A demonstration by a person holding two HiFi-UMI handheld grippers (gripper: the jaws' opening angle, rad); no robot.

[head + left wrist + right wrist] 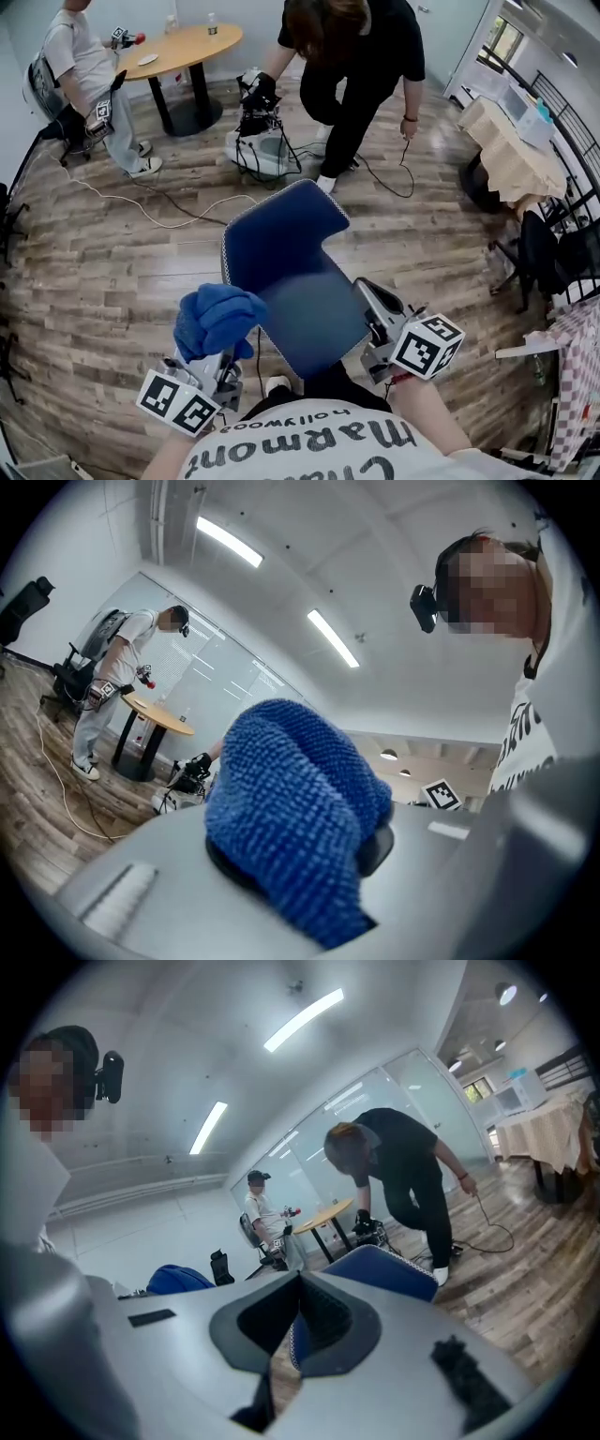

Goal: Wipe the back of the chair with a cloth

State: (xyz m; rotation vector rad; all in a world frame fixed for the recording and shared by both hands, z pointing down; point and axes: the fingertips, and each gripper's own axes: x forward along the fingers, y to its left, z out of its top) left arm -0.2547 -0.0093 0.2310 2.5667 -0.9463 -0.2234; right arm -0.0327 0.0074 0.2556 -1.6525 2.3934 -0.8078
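The chair (286, 253) stands in the middle of the head view, just ahead of the person, between the two grippers. It is a broad panel of smooth blue upholstery with rounded corners and a pale dotted trim along its edge. The left gripper (223, 361) is held low at the chair's left side. Its jaws are clamped on the cloth (217, 319), a thick, bright blue wad with a nubby, looped pile that bulges up over the dark jaw pads in rounded folds. The cloth sits just beside the chair's left edge; whether it touches the upholstery cannot be told. The right gripper (364, 289), in smooth grey plastic, lies against the chair's right edge. In the right gripper view its ribbed dark pads are drawn together at the tips, leaving only a thin slit. Through the slit show a strip of floor and a sliver of the chair's trimmed edge, and nothing is seen pinched there. The plank floor (112, 262) is wood with a mixed brown grain, and thin cables (159, 211) trail across it. Farther off are a round wooden table (183, 47) on a dark pedestal and a seated person (89, 66) in pale clothes. Another person (356, 56) in black bends over some equipment.
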